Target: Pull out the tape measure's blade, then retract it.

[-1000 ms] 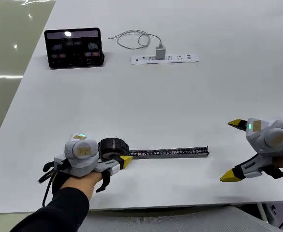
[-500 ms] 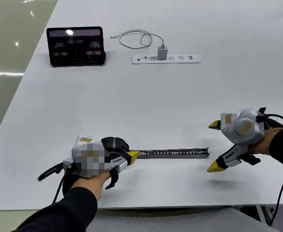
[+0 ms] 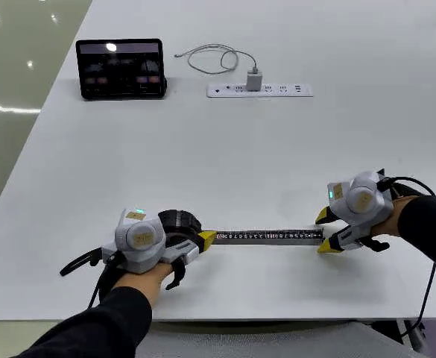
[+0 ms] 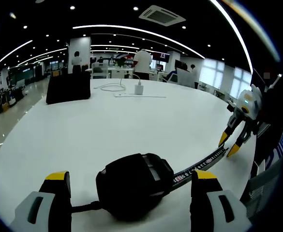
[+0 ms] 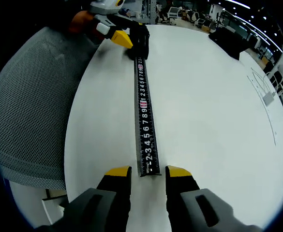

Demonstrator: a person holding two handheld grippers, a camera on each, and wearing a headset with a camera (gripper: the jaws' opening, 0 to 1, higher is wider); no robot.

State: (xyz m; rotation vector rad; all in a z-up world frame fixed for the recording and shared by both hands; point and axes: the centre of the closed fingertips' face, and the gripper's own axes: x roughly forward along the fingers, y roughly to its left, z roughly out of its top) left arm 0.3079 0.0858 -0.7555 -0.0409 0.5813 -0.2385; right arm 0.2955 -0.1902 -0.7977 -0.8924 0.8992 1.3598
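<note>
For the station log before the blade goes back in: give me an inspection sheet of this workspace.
Surface: white table.
Job's things: tape measure case; blade drawn out flat.
Clutter: tablet, power strip at the far side.
Grippers: left gripper open around the case; right gripper open astride the blade's end.
Cables: white cable to a charger in the strip; black cable at the right gripper.
Surroundings: glossy floor, mesh chair.

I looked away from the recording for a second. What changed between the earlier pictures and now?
The right gripper moved left to the free end of the blade; its open jaws now flank the tip, not yet gripping. The left gripper stayed around the tape measure case, and the blade stayed pulled out.
</note>
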